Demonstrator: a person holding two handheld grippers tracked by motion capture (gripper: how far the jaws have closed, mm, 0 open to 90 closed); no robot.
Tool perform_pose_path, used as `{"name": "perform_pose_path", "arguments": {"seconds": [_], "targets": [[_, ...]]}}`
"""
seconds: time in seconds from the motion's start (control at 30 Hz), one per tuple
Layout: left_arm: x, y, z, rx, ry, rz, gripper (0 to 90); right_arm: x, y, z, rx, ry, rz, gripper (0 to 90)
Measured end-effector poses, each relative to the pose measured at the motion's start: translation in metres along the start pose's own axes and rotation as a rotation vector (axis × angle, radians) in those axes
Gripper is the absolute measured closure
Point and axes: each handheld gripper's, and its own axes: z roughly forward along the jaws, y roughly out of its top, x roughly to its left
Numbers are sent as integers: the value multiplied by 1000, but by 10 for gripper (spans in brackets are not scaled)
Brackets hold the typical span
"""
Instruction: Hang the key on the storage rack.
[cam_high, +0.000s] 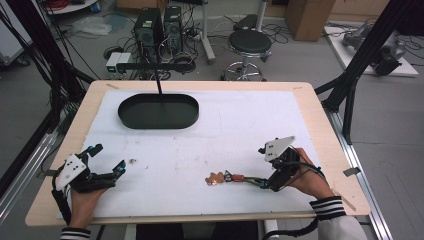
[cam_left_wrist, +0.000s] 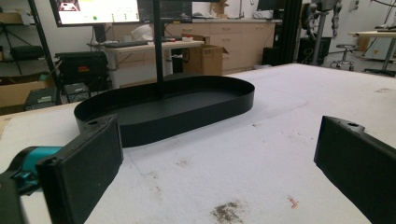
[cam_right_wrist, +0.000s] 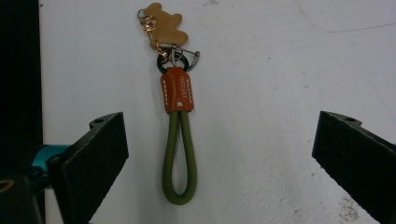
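A green key strap (cam_right_wrist: 180, 158) with a little tan bear lies flat on the bench (cam_high: 210, 145). The right gripper (cam_right_wrist: 219, 154) has wide open jaws on both sides of it, not touching. The left gripper (cam_left_wrist: 212, 163) is open too, near a black tray (cam_left_wrist: 177, 105).

Grey floor strewn with cables — a black stool (cam_high: 249, 42), computer towers (cam_high: 159, 27), a cardboard box (cam_high: 310, 17) beyond.
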Motion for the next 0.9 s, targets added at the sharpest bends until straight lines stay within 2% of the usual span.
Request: {"name": "perform_pose_path", "arguments": {"seconds": [0.13,0.3,0.4,0.6,0.7,0.9], "targets": [[0,0,0,-1,1,1,17,1,3,7,34,28,-3,43],[0,0,0,-2,3,3,17,3,5,14,82,35,-14,67],[0,0,0,-2,1,1,17,4,5,18,130,55,-14,141],[0,0,0,-2,2,1,17,4,6,24,182,87,1,180],[0,0,0,-1,2,0,17,5,9,25,202,106,-8,214],[0,0,0,-1,2,-1,17,5,13,28,246,103,-24,285]]}}
